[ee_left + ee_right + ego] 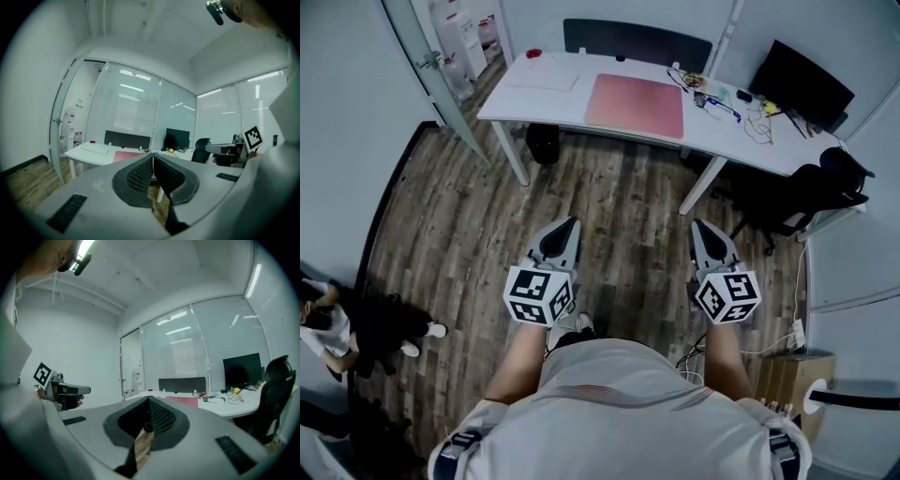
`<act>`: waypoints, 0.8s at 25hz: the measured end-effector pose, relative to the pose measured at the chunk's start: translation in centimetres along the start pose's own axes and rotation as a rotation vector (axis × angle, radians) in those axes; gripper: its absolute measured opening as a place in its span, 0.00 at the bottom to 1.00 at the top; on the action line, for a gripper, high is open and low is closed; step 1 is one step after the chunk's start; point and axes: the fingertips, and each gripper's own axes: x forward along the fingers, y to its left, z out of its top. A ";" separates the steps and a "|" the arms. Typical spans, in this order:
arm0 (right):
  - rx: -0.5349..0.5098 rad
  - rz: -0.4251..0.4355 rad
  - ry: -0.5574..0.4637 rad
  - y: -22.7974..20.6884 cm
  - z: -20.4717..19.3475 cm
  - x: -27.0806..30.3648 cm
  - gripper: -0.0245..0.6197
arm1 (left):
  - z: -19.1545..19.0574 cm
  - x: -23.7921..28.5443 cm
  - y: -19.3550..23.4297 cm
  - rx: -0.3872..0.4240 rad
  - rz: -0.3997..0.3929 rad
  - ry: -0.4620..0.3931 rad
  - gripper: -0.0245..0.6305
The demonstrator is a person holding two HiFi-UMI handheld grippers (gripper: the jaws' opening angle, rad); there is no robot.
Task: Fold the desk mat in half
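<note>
A pink desk mat (635, 105) lies flat and unfolded on a white desk (741, 141) at the far side of the room. It also shows far off as a thin pink strip, the mat (125, 155) in the left gripper view and the mat (183, 401) in the right gripper view. My left gripper (567, 228) and right gripper (704, 228) are held side by side over the wooden floor, well short of the desk. Both point toward it. The left gripper (153, 156) has its jaws closed together with nothing between them. So does the right gripper (149, 400).
On the desk are a white keyboard (544, 80), a small red object (533, 53), tangled cables and small items (727, 98) and a black monitor (802, 84). A black office chair (811, 192) stands at the right end. A person (337, 323) is at the lower left, a cardboard box (789, 375) at the lower right.
</note>
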 end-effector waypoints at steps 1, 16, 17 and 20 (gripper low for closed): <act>-0.001 -0.002 0.005 0.2 0.1 1.1 0.12 | 0.1 0.4 1.0 -0.001 -0.002 0.002 0.06; -0.033 0.040 0.097 1.5 -1.2 13.0 0.12 | -1.6 5.8 10.4 -0.097 -0.001 0.050 0.06; -0.038 0.053 0.097 1.3 -1.2 13.9 0.12 | -1.5 6.3 10.8 -0.096 0.004 0.047 0.06; -0.039 0.089 0.090 0.1 -1.1 17.2 0.12 | -0.8 8.9 12.3 -0.078 0.031 0.039 0.06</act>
